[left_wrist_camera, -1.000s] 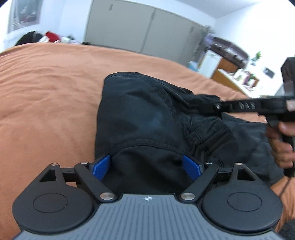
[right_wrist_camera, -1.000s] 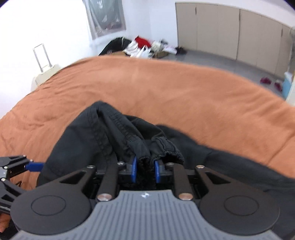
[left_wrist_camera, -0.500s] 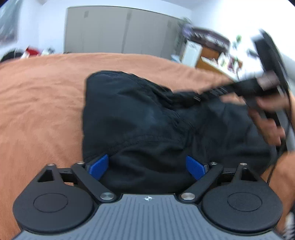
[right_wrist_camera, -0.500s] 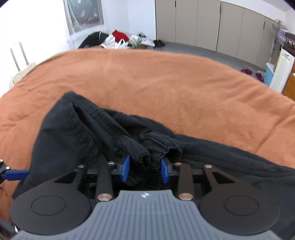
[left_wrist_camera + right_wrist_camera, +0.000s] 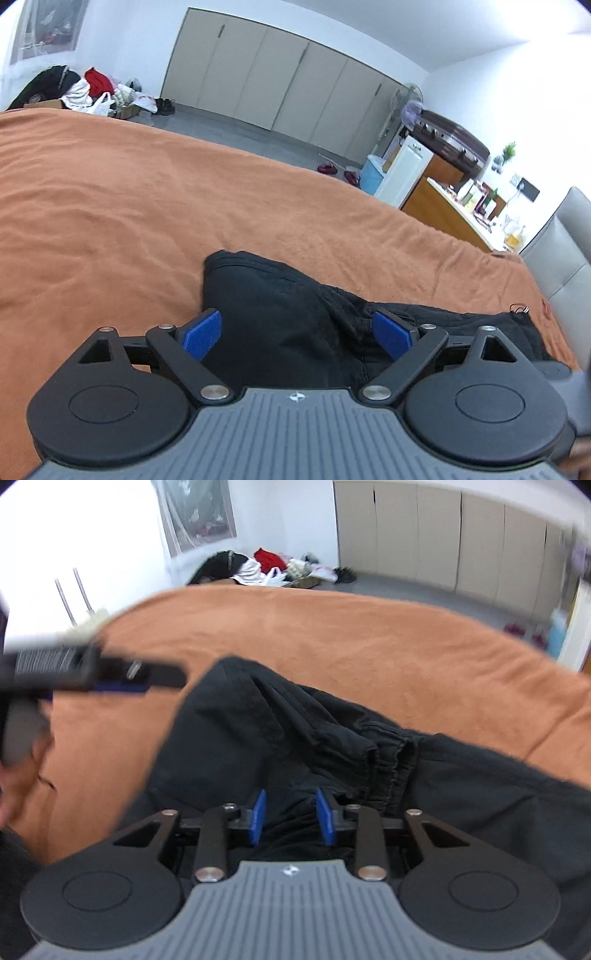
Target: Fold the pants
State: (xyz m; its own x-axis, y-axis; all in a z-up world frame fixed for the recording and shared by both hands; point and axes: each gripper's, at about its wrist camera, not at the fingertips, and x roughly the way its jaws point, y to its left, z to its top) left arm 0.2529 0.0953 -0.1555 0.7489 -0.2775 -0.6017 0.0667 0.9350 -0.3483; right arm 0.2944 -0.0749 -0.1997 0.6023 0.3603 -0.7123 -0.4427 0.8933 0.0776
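Observation:
Black pants (image 5: 288, 317) lie bunched and folded over on the orange bed cover (image 5: 110, 206). My left gripper (image 5: 297, 334) hovers over their near edge, open wide, with nothing pinched between its blue pads. In the right wrist view the pants (image 5: 258, 731) fill the middle, and an elastic cuff (image 5: 395, 760) lies on top. My right gripper (image 5: 292, 818) sits just short of that cuff. Its jaws are closing, with a gap left and dark cloth under them, not pressed. The left gripper (image 5: 110, 675) shows blurred at the upper left, over the cover.
The orange cover (image 5: 332, 635) spreads far beyond the pants on all sides. A grey headboard (image 5: 565, 258) stands at the right. Past the bed are beige wardrobe doors (image 5: 280, 81), a clothes pile (image 5: 92, 88) on the floor and a wooden counter (image 5: 443, 206).
My right gripper let go of the cuff and drew back from it. My left gripper pulled back and rose, so the pants sit lower and smaller in its view.

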